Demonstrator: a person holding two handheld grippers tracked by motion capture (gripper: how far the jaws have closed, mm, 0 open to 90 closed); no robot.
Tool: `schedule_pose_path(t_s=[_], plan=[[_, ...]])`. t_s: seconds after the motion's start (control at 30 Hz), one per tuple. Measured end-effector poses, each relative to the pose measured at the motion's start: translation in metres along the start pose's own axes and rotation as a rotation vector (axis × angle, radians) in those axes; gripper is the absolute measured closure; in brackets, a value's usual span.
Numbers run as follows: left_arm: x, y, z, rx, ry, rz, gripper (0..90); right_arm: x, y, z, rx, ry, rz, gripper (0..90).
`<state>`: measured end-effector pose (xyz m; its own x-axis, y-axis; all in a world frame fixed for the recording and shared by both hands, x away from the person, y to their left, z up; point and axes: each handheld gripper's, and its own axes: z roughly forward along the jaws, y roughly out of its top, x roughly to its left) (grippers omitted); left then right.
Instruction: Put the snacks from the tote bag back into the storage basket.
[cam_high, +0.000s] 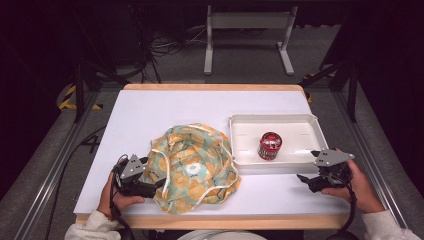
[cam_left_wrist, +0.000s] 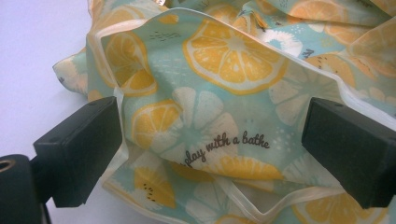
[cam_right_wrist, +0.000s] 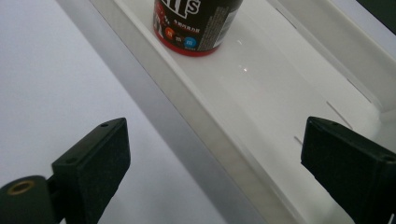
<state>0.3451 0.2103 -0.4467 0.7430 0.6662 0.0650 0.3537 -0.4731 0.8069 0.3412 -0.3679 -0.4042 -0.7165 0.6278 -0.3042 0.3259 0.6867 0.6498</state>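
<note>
the left gripper (cam_high: 150, 186) sits at the near left edge of the cloth bag (cam_high: 192, 167), its jaws spread wide with a fold of the lemon-print fabric between them, not clamped. the bag lies crumpled on the white tabletop (cam_high: 150, 112), just left of the white tray (cam_high: 240, 137). the right gripper (cam_high: 306, 181) hovers at the tray's near right corner, jaws also wide and holding nothing. inside the tray, beyond that gripper, a red and black can (cam_high: 270, 145) stands upright.

A lab: white bench (cam_high: 150, 107) inside a dark metal frame (cam_high: 80, 90), loose cables (cam_high: 160, 50) on grey carpet, a stand (cam_high: 247, 30) behind.
</note>
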Motion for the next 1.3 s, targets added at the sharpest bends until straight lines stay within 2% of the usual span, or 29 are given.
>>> schedule_pose_path(t_s=[0.23,0.47,0.6,0.7,0.77,0.87,1.07,1.3], plan=[[0.0,0.0,0.0,0.001,0.001,-0.001,5.6,-0.001,-0.022,-0.003,-0.054,-0.002,0.071,6.7],[0.0,0.0,0.0,0.0,0.001,-0.002,5.6,0.001,-0.035,-0.006,-0.099,-0.018,0.104,6.0],[0.0,0.0,0.0,0.001,0.001,-0.004,5.6,0.006,-0.045,-0.009,-0.121,-0.045,0.109,5.7],[0.001,0.0,0.0,0.001,0.002,-0.005,5.6,0.007,-0.049,-0.011,-0.153,-0.068,0.133,5.6],[0.001,0.0,0.0,0.0,0.002,-0.006,5.6,0.007,-0.051,-0.012,-0.161,-0.069,0.146,5.6],[0.001,0.0,0.0,0.002,0.002,-0.006,5.6,0.006,-0.053,-0.016,-0.2,-0.066,0.169,5.5],[0.001,0.0,0.0,0.002,0.0,-0.005,5.6,0.006,-0.055,-0.017,-0.203,-0.079,0.179,5.4],[0.001,0.0,0.001,0.002,-0.002,-0.007,5.5,0.006,-0.055,-0.016,-0.202,-0.071,0.173,5.4]])
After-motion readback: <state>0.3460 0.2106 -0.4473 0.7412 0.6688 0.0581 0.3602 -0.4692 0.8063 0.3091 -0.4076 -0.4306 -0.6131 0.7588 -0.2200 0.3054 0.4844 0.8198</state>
